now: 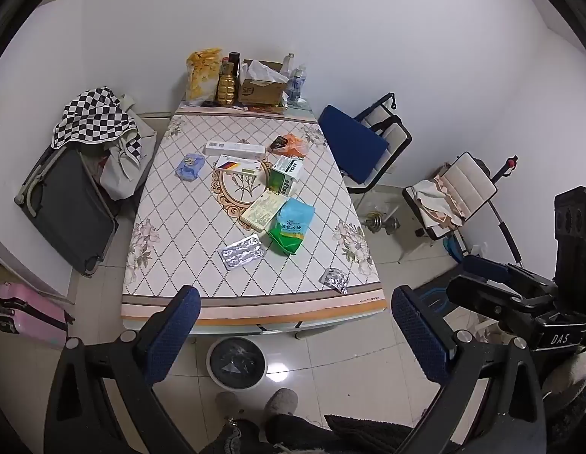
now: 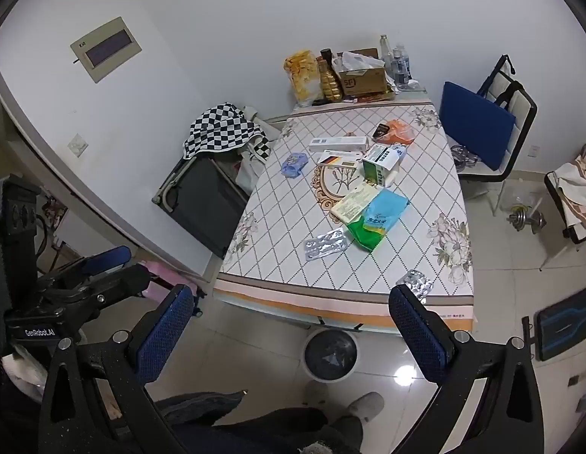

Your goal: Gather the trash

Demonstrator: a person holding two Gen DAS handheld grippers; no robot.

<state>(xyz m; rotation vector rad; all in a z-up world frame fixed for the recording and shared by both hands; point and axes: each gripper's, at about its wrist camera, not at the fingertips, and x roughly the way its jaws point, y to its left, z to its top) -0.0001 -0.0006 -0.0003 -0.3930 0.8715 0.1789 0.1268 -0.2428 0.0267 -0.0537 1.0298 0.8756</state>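
Observation:
Trash lies on the patterned table point(image 1: 179, 227): a silver blister pack point(image 1: 242, 252), a smaller blister pack point(image 1: 334, 279) at the front right edge, a green and blue bag point(image 1: 291, 227), a yellow leaflet point(image 1: 264, 210), a green box point(image 1: 286, 174), white boxes point(image 1: 235, 148), a blue wrapper point(image 1: 189, 166) and an orange wrapper point(image 1: 293, 143). A white bin with a black liner point(image 1: 237, 362) stands on the floor before the table. My left gripper point(image 1: 294, 336) is open and empty above the bin. My right gripper point(image 2: 291, 335) is open and empty, back from the table point(image 2: 285, 265).
A cardboard box point(image 1: 260, 85), snack bag point(image 1: 202, 75) and bottles point(image 1: 294, 81) stand at the table's far end. A dark suitcase point(image 1: 66, 208) with checkered cloth leans left. Chairs point(image 1: 368, 143) and a dumbbell point(image 1: 380, 223) are right. My slippered feet point(image 1: 255, 403) are near the bin.

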